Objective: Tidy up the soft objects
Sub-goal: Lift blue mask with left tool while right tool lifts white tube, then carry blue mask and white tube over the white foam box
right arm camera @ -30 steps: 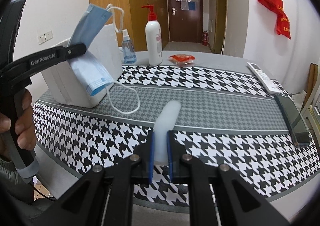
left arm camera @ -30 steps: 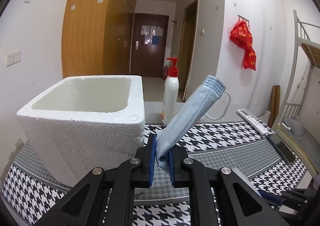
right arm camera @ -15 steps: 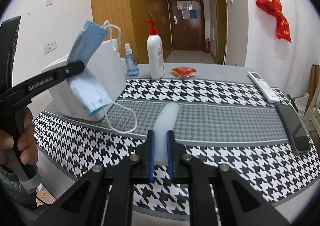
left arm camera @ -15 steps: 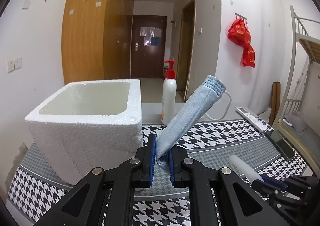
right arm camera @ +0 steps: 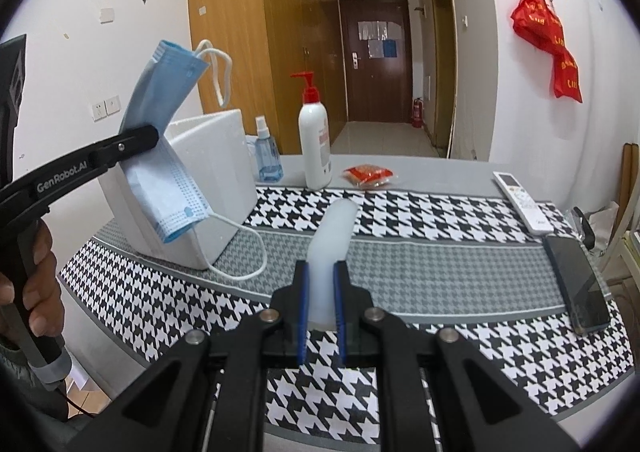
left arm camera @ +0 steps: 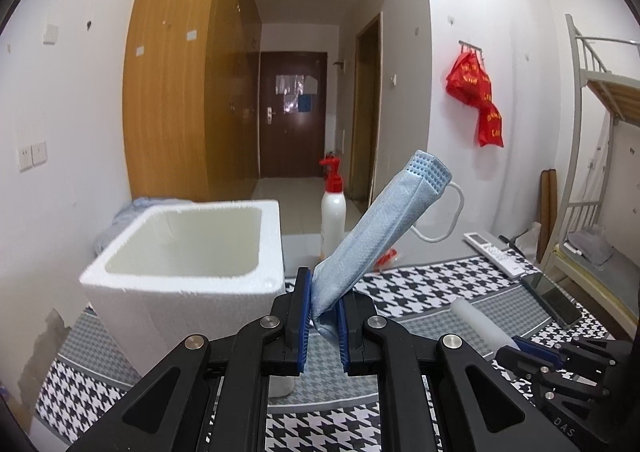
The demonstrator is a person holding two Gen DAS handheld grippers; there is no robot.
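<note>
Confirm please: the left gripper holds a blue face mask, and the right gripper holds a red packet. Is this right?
Not quite. The left gripper does hold the blue face mask, but the right gripper holds a white foam piece, as the right wrist view shows. The red packet lies on the table.

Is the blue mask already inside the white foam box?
No, the blue mask hangs clamped in the left gripper, outside the white foam box.

"GenRobot.AI" on the left claw (right arm camera: 138, 142); "DAS" on the right claw (left arm camera: 516, 348).
</note>
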